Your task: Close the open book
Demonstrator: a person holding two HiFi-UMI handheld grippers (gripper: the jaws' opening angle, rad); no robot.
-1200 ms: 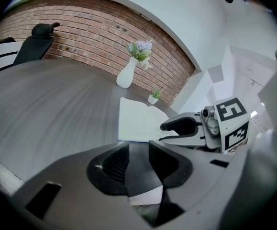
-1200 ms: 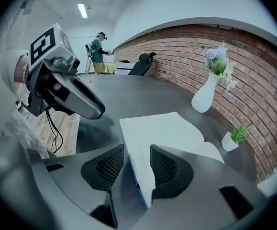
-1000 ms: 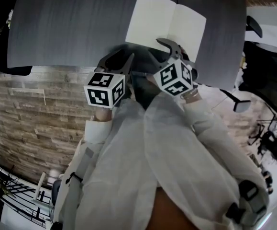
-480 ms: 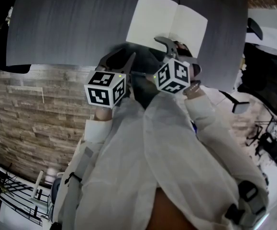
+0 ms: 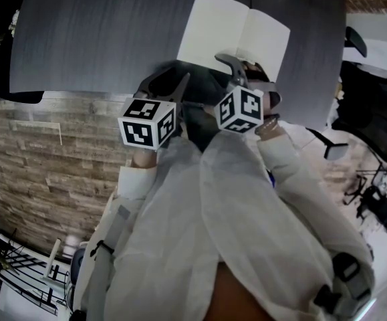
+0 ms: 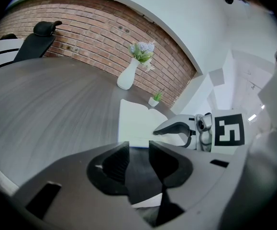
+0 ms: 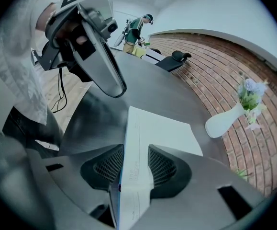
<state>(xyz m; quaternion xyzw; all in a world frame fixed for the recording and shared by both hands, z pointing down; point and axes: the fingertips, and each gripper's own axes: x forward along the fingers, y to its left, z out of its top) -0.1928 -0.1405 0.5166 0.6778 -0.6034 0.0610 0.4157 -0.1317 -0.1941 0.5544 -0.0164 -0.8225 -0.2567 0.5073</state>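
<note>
Book (image 5: 236, 35) lies open, blank pages up, on the grey tabletop (image 5: 99, 32), close to the edge nearest me. My right hand-held gripper (image 7: 136, 153) is clamped on the book's near edge, and the pages fill the gap between its pads. My left hand-held gripper (image 6: 138, 147) stands open and empty, just short of the book.

The person wore a loose, slightly sheer white top, whose left sleeve (image 5: 150, 219) and right sleeve (image 5: 273, 199) filled the lower centre of the head view. The dark grey left gripper (image 5: 165, 84) and right gripper (image 5: 246, 69) had curved jaws. Each bore a white cube with black square markers, the left cube (image 5: 146, 122) and the right cube (image 5: 241, 109), and mesh-textured pads (image 7: 110, 166) lined the right one's jaws.
</note>
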